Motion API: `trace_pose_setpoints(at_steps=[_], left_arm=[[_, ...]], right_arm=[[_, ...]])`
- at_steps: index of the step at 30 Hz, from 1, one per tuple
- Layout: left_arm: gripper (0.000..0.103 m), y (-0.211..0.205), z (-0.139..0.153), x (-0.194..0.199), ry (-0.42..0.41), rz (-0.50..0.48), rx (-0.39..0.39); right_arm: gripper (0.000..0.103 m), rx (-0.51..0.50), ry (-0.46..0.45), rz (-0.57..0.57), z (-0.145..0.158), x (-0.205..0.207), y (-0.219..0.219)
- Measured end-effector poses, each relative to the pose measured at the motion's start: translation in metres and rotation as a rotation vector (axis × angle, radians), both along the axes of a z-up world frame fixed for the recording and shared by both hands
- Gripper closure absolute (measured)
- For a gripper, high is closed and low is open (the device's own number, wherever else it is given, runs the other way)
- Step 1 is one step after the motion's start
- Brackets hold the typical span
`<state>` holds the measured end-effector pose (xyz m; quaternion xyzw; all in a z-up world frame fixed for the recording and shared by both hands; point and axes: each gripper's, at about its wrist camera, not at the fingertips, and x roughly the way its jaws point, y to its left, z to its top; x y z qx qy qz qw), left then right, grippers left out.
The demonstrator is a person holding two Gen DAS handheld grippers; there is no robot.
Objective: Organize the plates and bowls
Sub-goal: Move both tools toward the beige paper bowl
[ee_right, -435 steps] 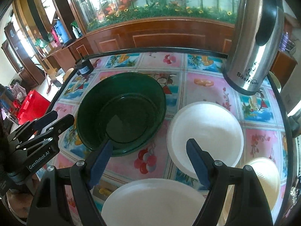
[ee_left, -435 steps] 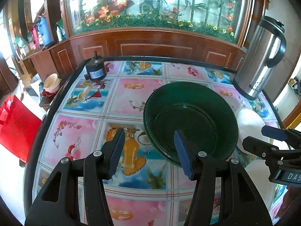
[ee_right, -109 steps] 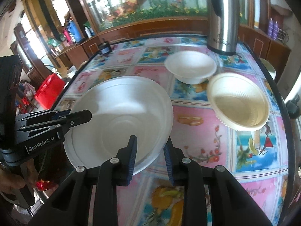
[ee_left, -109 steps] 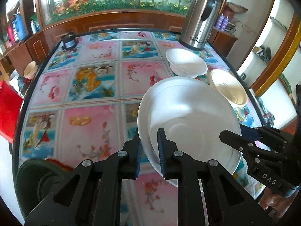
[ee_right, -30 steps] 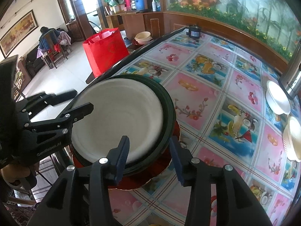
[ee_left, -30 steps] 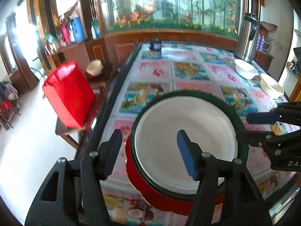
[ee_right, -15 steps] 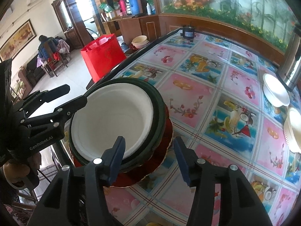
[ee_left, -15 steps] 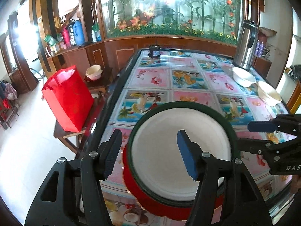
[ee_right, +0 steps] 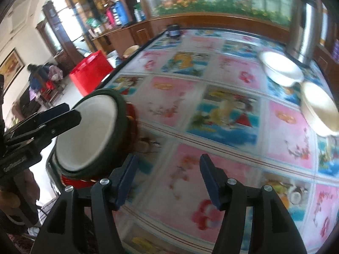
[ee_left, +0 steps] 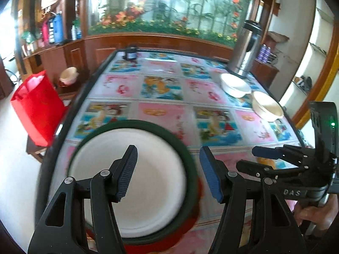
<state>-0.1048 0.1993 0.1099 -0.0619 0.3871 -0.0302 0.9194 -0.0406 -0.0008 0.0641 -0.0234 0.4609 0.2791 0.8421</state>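
Note:
A white plate [ee_left: 148, 180] lies inside a green bowl [ee_left: 188, 158] on a red dish [ee_left: 169, 241] at the table's near left corner; the stack also shows in the right wrist view [ee_right: 91, 131]. My left gripper [ee_left: 167, 169] is open and empty above the stack. My right gripper [ee_right: 167, 175] is open and empty over bare tablecloth to the right of the stack. A white bowl [ee_left: 235, 84] and a cream bowl [ee_left: 268, 106] sit at the far right, also in the right wrist view as white bowl [ee_right: 281, 69] and cream bowl [ee_right: 320, 108].
A steel thermos jug [ee_left: 244, 48] stands behind the white bowl. A small black device [ee_left: 130, 53] sits at the table's far edge. A red bag [ee_left: 36, 108] stands on the floor left of the table. The table's [ee_left: 161, 112] left edge is next to the stack.
Both grippers have drawn back from the stack and swung right toward the far bowls. The right gripper has opened wider. The stack stays in place.

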Motion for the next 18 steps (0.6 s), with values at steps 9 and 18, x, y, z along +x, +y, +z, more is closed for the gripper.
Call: trace_pose_setpoints(at_steps=[9,18], left_arm=[[0.042,-0.052,0.001,0.019,0.019,-0.074,-0.003],[0.042,-0.119,-0.005,0.04,0.03,-0.149,0.027]], right_arm=[[0.039,0.008,0.007,-0.141,-0.001,0.01,-0.071],[0.037,0.018,0.015,-0.252,-0.005,0.009,-0.135]])
